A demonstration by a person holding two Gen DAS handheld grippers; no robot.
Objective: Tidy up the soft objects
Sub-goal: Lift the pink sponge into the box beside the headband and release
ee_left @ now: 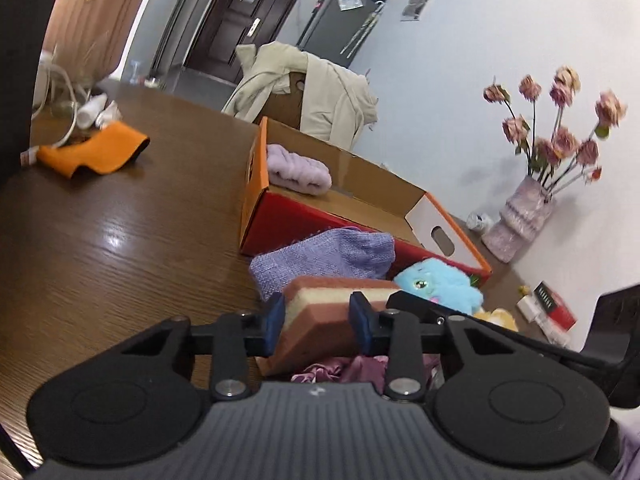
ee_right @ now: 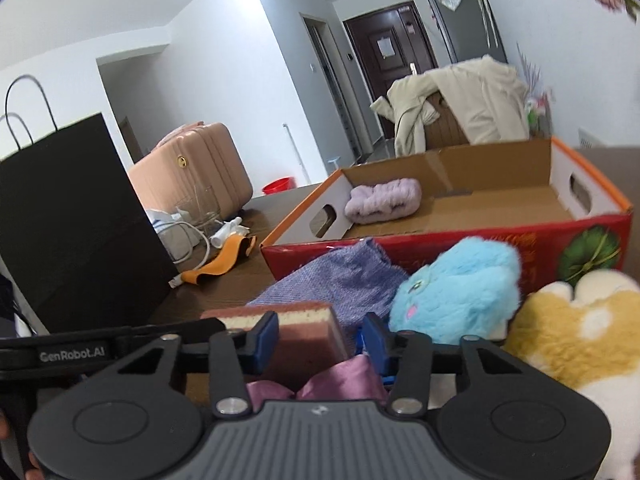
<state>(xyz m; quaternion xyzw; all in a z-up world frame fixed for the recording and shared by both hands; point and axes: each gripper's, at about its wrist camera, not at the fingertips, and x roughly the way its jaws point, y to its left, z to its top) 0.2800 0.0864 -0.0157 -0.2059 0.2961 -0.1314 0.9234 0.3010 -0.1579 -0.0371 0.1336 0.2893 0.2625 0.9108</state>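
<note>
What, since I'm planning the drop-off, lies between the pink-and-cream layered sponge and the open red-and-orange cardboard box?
A purple knitted cloth lies between the pink-and-cream layered sponge and the red-and-orange cardboard box, up against its red front wall. Nothing else visible intervenes.

Black tool (ee_left: 316,320) frames — blue pads (ee_right: 267,334), silver screws (ee_right: 231,405) (ribbed grey housing).

White walls (ee_right: 224,60), dark door (ee_left: 244,16), brown wooden table (ee_left: 100,240)
</note>
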